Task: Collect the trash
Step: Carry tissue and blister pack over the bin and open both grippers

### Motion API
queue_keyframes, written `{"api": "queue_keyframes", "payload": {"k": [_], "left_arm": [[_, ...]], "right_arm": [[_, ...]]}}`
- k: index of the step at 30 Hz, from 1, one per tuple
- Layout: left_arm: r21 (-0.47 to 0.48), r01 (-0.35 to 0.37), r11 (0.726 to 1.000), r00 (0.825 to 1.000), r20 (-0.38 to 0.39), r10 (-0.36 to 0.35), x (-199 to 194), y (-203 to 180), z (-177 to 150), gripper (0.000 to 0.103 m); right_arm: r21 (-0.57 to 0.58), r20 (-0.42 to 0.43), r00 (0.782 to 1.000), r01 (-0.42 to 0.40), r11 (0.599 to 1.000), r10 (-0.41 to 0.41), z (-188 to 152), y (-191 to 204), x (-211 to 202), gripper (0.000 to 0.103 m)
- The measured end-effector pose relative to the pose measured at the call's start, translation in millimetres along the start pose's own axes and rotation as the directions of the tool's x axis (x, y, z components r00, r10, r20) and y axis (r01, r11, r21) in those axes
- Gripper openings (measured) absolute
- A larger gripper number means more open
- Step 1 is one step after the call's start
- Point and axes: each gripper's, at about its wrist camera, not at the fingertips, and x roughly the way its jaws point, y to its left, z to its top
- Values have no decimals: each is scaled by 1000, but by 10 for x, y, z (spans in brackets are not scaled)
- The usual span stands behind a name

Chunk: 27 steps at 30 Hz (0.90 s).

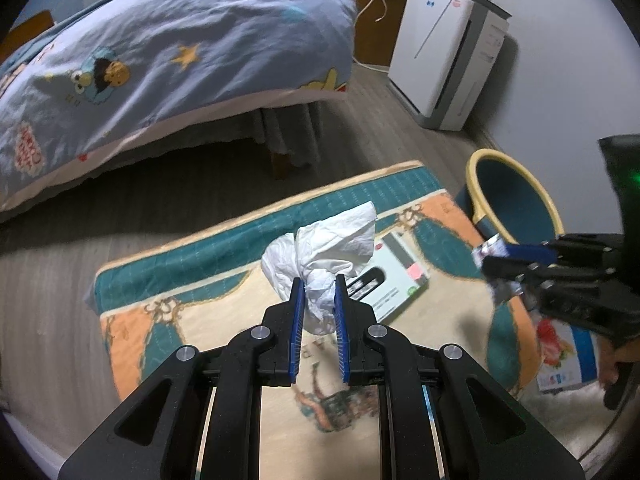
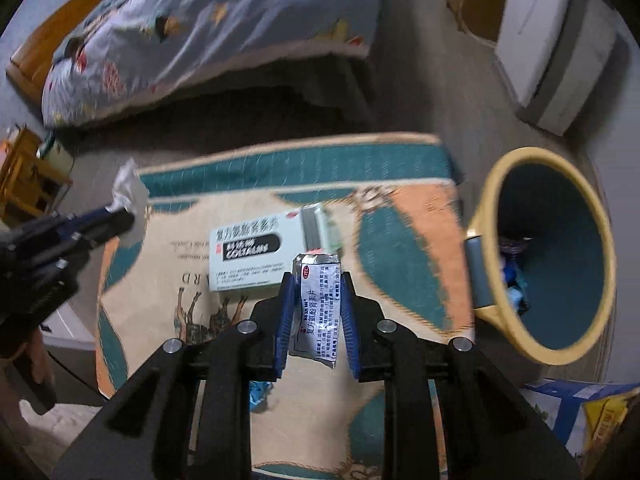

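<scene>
My left gripper (image 1: 317, 280) is shut on a crumpled white tissue (image 1: 324, 240), held above the patterned rug (image 1: 224, 240). My right gripper (image 2: 317, 280) is shut on a silver foil medicine pack (image 2: 318, 304), its blue pads against both edges, lifted over the rug. A white and green medicine box (image 2: 248, 252) lies on the rug beyond it. The teal bin with a yellow rim (image 2: 520, 156) lies tipped at the right with some trash inside (image 2: 514, 276). In the left wrist view the right gripper (image 1: 486, 258) hangs just in front of the bin (image 1: 478, 184).
A bed with a blue cartoon quilt (image 1: 160, 60) stands behind the rug. A white air purifier (image 1: 440, 52) is at the back right wall. A blue carton (image 2: 568, 404) lies at the rug's right corner and a blue wrapper (image 2: 260, 394) lies under my right gripper.
</scene>
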Motion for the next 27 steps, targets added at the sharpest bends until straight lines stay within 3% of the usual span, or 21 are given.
{"api": "queue_keyframes", "payload": {"k": [8,27], "left_arm": [[86,26,996,999,21,-28,39,-469,110,15],[257,101,961,994,17,-109,429,-1684,283,15]], "right_arm": [[120,114,993,-18,993,4,-59,-465,-410,22],[225,147,987,36,974,-70,-70,-1529,-568,22]]}}
